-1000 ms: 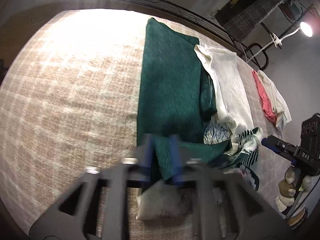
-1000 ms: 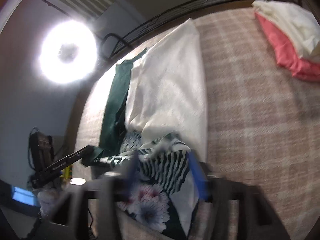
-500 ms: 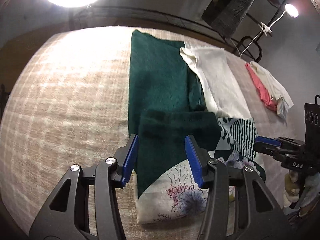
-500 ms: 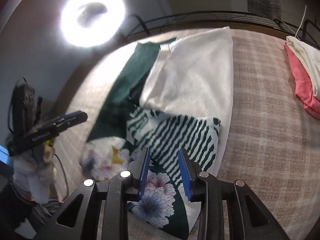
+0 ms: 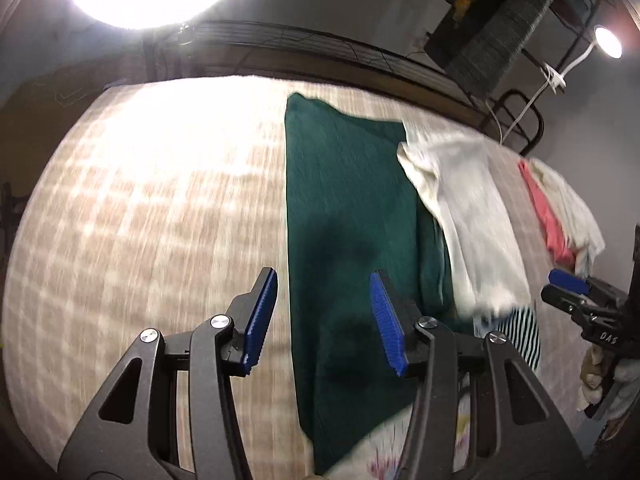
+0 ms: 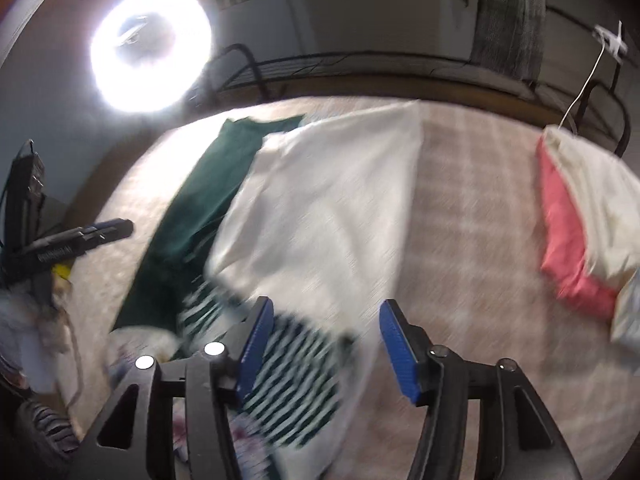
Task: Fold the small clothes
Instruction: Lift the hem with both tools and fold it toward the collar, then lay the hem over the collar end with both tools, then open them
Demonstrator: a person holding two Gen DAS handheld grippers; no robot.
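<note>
Left gripper [image 5: 324, 320] fingers apart, empty, over the green cloth [image 5: 352, 208] mid-bed [image 5: 140, 200]. Right gripper [image 6: 326, 350] jaws opening, nothing clamped, above the striped floral garment [image 6: 292, 392] at the near edge. Only the right view shows the white cloth [image 6: 320, 216] fully; the pink piece [image 6: 568, 232] lies near the far right edge.

A home bedroom: plaid-covered bed [image 5: 160, 208], metal bed rail [image 6: 360, 64], ring light [image 6: 150, 48].

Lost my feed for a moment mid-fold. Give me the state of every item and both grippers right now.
left gripper: open, empty.
right gripper: jaws opening, nothing between them.
green cloth: lying flat in a long strip.
white cloth: spread flat, overlapping the green one.
patterned cloth: lying loose at the near end, released.
pink cloth: folded, with a cream cloth on top.
ring light: on.
</note>
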